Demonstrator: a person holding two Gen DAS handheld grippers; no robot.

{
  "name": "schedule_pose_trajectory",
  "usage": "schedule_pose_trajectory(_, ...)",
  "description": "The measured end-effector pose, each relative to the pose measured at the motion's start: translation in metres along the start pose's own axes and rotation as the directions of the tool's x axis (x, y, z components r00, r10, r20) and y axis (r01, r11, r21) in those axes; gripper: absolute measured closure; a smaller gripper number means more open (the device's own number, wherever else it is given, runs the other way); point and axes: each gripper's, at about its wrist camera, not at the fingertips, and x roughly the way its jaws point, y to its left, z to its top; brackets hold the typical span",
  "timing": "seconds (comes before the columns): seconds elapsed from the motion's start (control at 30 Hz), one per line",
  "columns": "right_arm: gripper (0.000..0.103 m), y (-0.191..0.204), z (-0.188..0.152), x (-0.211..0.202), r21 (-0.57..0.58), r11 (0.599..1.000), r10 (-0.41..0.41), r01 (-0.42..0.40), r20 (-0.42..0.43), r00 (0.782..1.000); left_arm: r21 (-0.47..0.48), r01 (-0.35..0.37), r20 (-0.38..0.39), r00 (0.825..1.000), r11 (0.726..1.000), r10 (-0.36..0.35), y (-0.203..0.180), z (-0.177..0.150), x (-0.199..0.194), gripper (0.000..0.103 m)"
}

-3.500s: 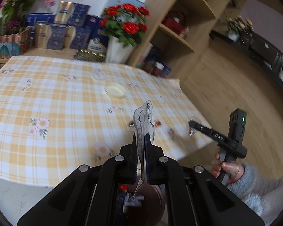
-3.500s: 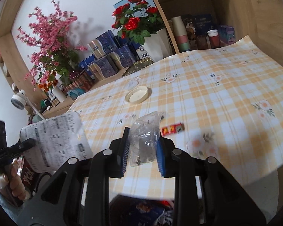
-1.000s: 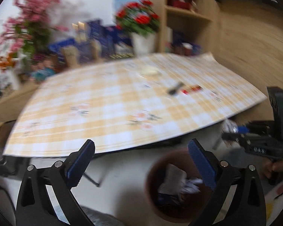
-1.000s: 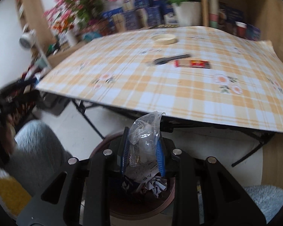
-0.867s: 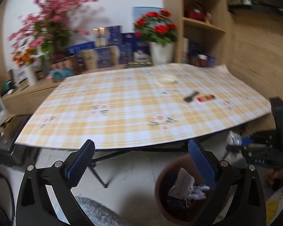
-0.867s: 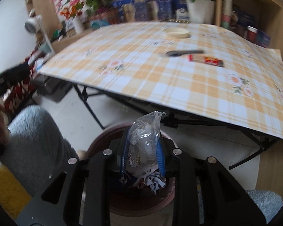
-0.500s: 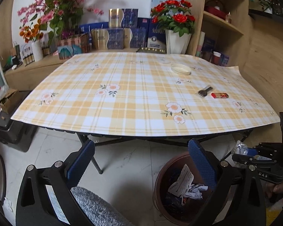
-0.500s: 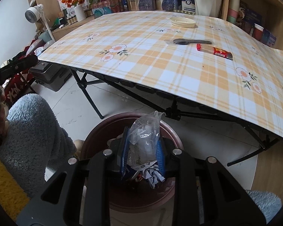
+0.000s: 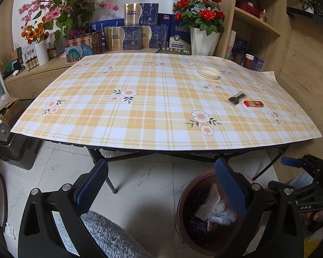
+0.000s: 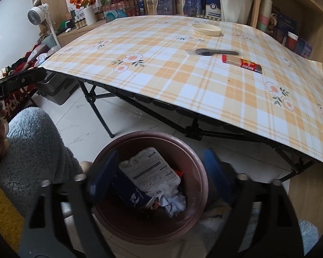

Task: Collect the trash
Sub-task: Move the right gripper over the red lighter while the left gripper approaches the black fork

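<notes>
Round brown bin (image 10: pixel 196 157) holds crumpled wrappers; right gripper (image 10: pixel 159 173) just opened, empty.

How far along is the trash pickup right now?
Done: wrappers lie in the bin. In hand: nothing; the right gripper has just opened over the bin, and the left gripper is open too. Left on the table: red packet, bagged fork, lid.
</notes>
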Motion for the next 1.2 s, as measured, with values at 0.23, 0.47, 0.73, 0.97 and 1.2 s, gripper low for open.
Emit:
schedule_pose_trajectory(0.23, 0.008, -0.009, 0.001, 0.000, 0.043, 0.999, -0.010, 0.010, 0.004, 1.000, 0.010, -0.005, -0.015, 1.000, 1.000, 0.005, -0.001, 0.001, 0.003, 0.006)
schedule_pose_trajectory(0.47, 0.007, -0.015, 0.001, -0.006, 0.080, 0.997, -0.008, 0.006, 0.027, 1.000, 0.008, -0.008, -0.024, 1.000, 1.000, 0.008, -0.001, 0.001, 0.004, 0.006)
schedule_pose_trajectory(0.73, 0.006, -0.050, 0.018, -0.034, 0.200, 0.980, -0.017, -0.008, 0.123, 0.992, -0.007, -0.049, 0.024, 0.999, 0.999, 0.049, -0.001, 0.007, -0.006, 0.006)
schedule_pose_trajectory(0.97, 0.006, -0.109, 0.072, -0.029, 0.292, 0.953, -0.126, 0.084, 0.131, 0.983, -0.052, -0.048, 0.048, 0.998, 0.998, 0.050, 0.005, 0.021, -0.006, 0.006)
schedule_pose_trajectory(1.2, 0.006, -0.138, 0.114, 0.021, 0.318, 0.937, -0.170, 0.142, 0.062, 0.983, -0.085, -0.046, 0.077, 0.996, 0.995, 0.053, 0.011, 0.034, -0.004, 0.006)
